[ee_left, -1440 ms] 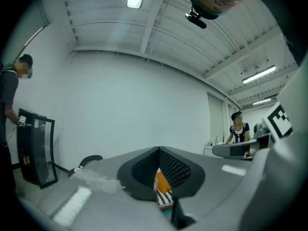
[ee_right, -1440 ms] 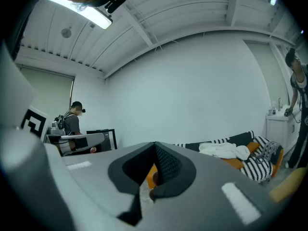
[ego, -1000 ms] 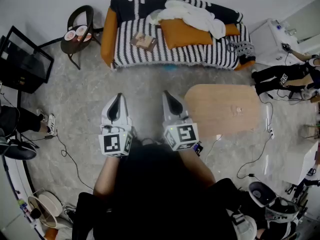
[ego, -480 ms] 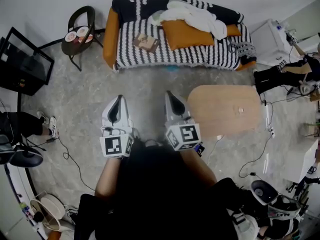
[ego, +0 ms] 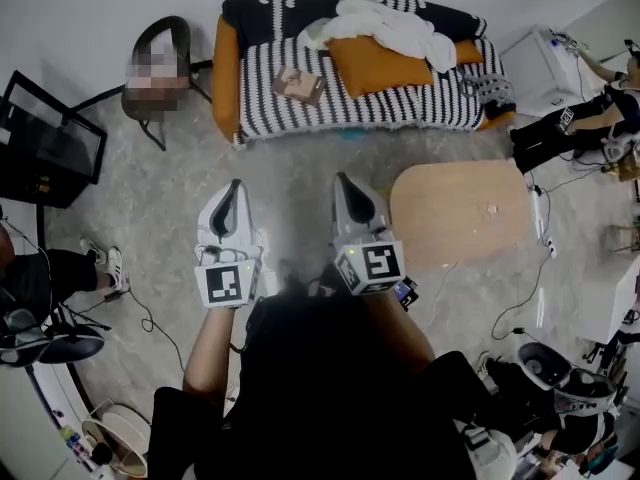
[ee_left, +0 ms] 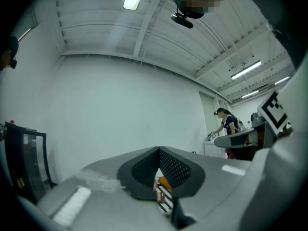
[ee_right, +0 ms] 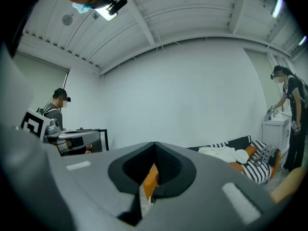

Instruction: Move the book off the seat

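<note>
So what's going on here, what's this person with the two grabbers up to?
A person faces the striped sofa, holding the left tongs and right tongs level, both shut and empty. The book lies on the seat toward the orange armrest, untouched, well ahead of both tongs.

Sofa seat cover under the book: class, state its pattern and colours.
Black-and-white stripes cover the sofa seat cover; the head view shows it best.

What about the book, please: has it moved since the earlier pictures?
No. The book lies at the same spot on the sofa, left of the orange cushion.
</note>
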`<action>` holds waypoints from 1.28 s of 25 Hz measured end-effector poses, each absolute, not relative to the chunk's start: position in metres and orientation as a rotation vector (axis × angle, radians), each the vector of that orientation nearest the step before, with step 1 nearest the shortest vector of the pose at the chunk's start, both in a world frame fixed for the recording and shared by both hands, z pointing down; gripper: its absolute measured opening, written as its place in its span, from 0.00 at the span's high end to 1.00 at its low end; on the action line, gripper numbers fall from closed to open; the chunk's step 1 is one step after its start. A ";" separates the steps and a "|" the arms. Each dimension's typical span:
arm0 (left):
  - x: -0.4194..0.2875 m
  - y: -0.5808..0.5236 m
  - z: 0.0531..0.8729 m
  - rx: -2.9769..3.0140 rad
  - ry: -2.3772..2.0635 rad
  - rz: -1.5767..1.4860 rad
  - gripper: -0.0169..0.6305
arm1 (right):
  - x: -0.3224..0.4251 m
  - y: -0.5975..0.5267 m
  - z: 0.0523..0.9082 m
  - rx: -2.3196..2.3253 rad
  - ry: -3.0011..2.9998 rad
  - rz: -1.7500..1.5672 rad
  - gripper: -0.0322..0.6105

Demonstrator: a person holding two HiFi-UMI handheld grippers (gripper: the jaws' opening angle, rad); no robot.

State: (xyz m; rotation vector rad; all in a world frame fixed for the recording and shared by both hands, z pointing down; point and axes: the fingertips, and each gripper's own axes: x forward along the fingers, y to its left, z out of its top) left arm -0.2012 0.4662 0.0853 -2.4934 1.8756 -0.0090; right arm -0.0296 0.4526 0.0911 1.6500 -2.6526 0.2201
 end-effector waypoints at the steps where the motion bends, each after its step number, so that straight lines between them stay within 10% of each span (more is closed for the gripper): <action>1: -0.203 0.464 0.088 -2.502 1.876 -0.004 0.96 | -0.035 0.452 0.091 1.643 -2.643 0.201 0.94; 32: -0.132 0.181 0.122 -2.525 1.982 -0.065 0.96 | 0.006 0.157 0.131 1.553 -2.662 0.342 0.94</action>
